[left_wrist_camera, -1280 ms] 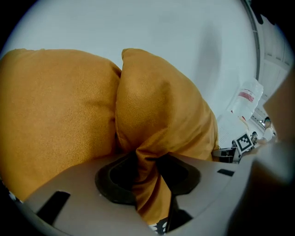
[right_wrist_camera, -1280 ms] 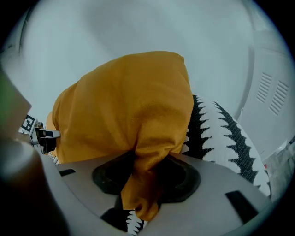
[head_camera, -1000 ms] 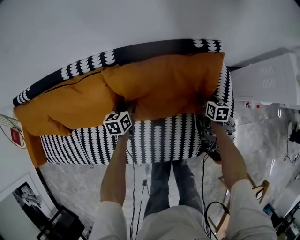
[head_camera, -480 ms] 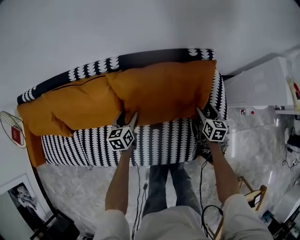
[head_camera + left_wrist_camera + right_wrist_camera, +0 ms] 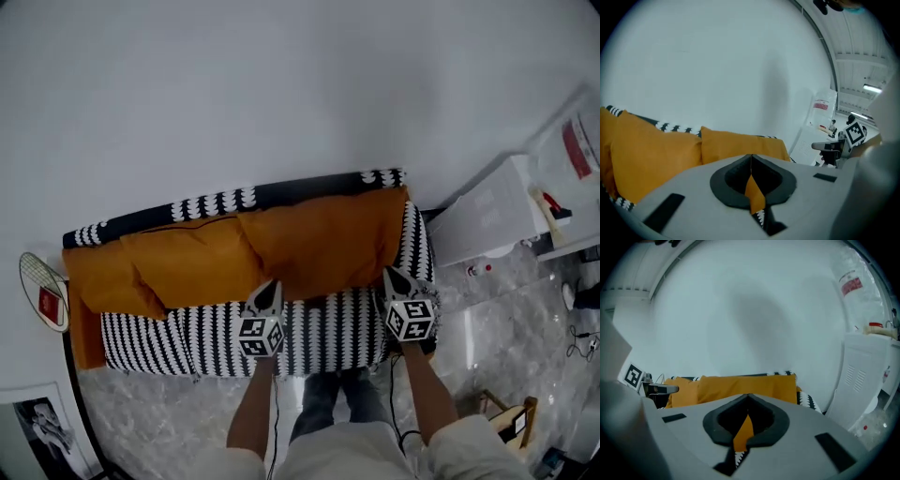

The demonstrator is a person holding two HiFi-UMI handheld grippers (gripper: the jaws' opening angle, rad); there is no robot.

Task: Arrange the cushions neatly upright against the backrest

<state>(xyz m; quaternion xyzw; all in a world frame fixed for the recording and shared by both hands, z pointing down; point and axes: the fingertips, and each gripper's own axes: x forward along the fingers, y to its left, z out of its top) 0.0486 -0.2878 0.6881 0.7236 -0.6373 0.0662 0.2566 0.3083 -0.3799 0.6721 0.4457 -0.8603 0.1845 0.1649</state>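
Orange cushions stand along the backrest of the black-and-white patterned sofa point(image 5: 309, 333). The big right cushion point(image 5: 323, 244) point(image 5: 740, 145) point(image 5: 750, 387) leans upright, overlapping the left cushion point(image 5: 192, 267) point(image 5: 651, 154). A third orange cushion point(image 5: 98, 281) slumps at the far left end. My left gripper point(image 5: 270, 284) point(image 5: 751, 157) hovers in front of the right cushion's lower left corner. My right gripper point(image 5: 387, 272) point(image 5: 748, 396) hovers by its lower right corner. Both jaws have just closed. They are shut with nothing between them and are clear of the fabric.
A white cabinet point(image 5: 478, 220) stands right of the sofa, with a bottle on a shelf beyond it. A round racket-like object point(image 5: 42, 291) leans at the sofa's left end. A framed picture point(image 5: 42, 427) and a wooden chair point(image 5: 511, 417) stand on the marble floor near me.
Both grippers let go of the right cushion's lower corners, opened, then shut. They have pulled back and risen, and the sofa now looks smaller and farther.
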